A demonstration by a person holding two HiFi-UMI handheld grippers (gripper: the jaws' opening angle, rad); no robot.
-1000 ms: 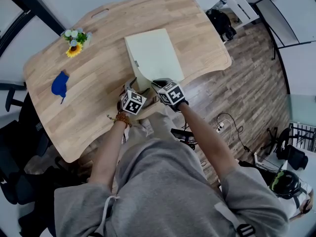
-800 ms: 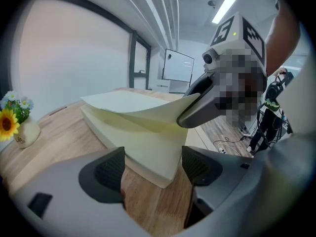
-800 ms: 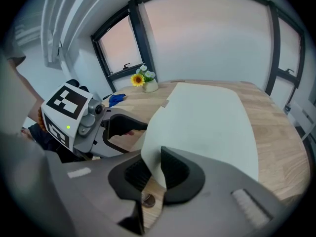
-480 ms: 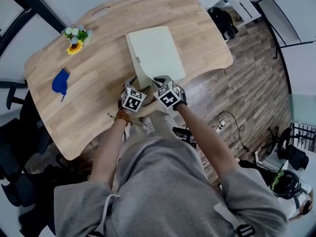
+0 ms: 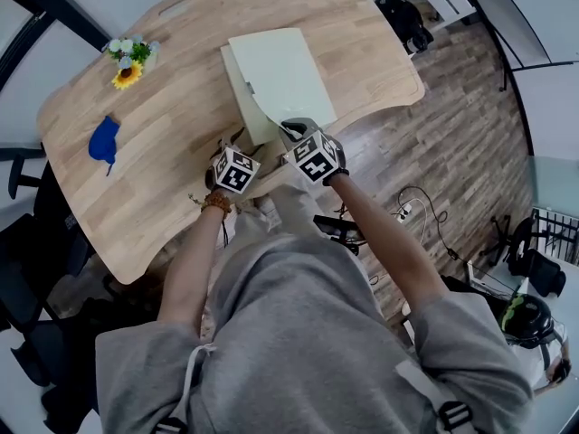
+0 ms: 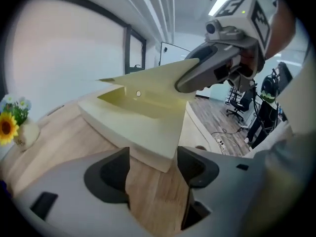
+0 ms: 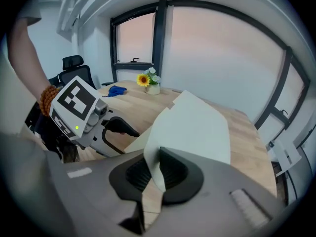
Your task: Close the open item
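Observation:
A pale yellow-green box (image 5: 242, 93) stands on the wooden table (image 5: 172, 152) with its lid (image 5: 280, 75) tilted up. My right gripper (image 5: 291, 134) is shut on the lid's near edge; in the right gripper view the thin lid (image 7: 192, 127) runs between the pads of that gripper (image 7: 155, 174). My left gripper (image 5: 224, 155) is at the box's near corner, to the left of the right one. Its jaws are closing. In the left gripper view the box's corner (image 6: 148, 137) stands at the gap of that gripper (image 6: 150, 164), and the pads do not press on it.
A small vase of flowers (image 5: 127, 60) and a blue object (image 5: 102, 140) sit at the table's far left. The table's near edge (image 5: 271, 188) curves close under both grippers. Office chairs (image 5: 27, 269) and cables (image 5: 416, 224) are on the wood floor around it.
The left gripper has drifted slightly left, away from the right one. The right gripper still holds the raised lid, which looks about the same height.

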